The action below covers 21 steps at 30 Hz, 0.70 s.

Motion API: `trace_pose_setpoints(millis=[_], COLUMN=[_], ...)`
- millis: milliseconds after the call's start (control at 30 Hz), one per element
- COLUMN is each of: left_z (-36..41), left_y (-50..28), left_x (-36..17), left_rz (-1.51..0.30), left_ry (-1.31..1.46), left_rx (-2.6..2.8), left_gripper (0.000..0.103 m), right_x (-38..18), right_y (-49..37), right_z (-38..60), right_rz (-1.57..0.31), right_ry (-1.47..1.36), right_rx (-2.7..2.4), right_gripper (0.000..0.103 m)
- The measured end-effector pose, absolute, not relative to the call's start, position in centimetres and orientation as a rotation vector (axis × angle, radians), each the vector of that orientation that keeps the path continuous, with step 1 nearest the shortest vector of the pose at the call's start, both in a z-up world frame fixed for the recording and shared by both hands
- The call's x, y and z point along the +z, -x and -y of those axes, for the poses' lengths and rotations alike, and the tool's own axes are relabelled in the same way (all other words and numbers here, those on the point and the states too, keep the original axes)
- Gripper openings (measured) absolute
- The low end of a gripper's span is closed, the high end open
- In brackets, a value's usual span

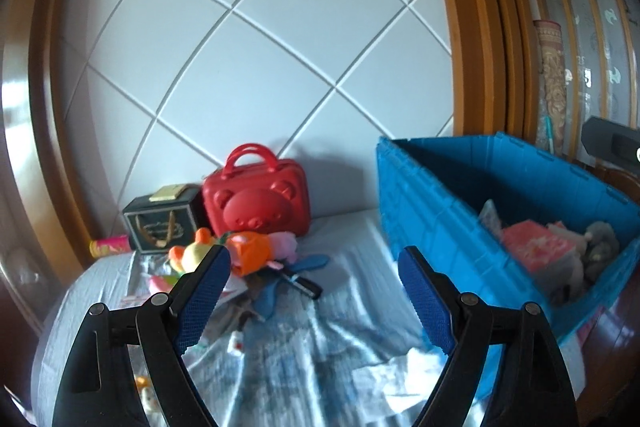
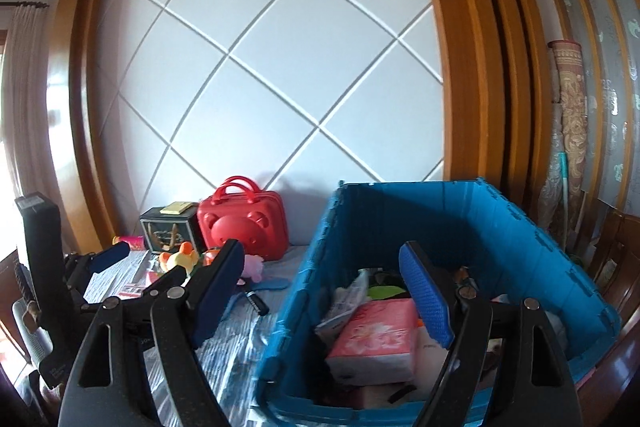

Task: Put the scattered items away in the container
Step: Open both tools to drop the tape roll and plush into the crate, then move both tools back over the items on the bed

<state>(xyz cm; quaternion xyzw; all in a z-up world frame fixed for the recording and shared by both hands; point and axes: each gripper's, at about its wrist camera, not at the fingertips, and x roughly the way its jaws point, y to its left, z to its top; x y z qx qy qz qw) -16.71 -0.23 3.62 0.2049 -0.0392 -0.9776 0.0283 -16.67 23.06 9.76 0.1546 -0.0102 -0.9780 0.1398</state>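
White quilted headboard [image 1: 248, 39] fills the upper centre of both views, wood frame around it. We see the bed [image 1: 320, 327] below, pale blue rumpled sheet. Blue crate [image 2: 500, 227] sits on the bed at right; the right wrist view shows a pink tissue pack [image 2: 376, 339] and other bits already inside. Red bear case [image 1: 256, 201] stands upright against the headboard, centre, a dark box [image 1: 164, 223] just beside it on the left. Scattered toys at left centre: orange plush [image 1: 250, 251], yellow plush [image 1: 190, 253], black marker [image 1: 304, 285]. Left tongs [image 1: 312, 303] released, nothing between them, over the sheet. Right tongs [image 2: 320, 299] released, empty, above the crate's near edge.
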Motion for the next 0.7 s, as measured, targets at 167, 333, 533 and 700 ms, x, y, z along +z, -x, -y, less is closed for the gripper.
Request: trace_pose_setpoints(millis=[167, 333, 533, 700], left_z=[9.5, 18.5, 27.3, 31.1], left_y=[14.6, 13.1, 12.3, 11.7], left_x=[-1.0, -5.5, -10.0, -12.8], left_rz=[0.101, 0.109, 0.051, 0.071], left_ry=[-0.773, -0.879, -0.987, -1.027], left_rx=[-2.921, -2.802, -2.691, -2.654], left_gripper=[0.086, 0.086, 0.086, 0.086], right_x=[7.3, 3.7, -0.9, -4.8], right_y=[17.2, 17.9, 18.4, 19.7], right_z=[-14.0, -5.5, 1.8, 5.7], right_rz=[-0.021, -0.042, -0.069, -0.096], right_ry=[-0.567, -0.704, -0.812, -0.921], right_rx=[-2.697, -2.581, -2.467, -2.335], right_gripper=[0.080, 0.080, 0.080, 0.080])
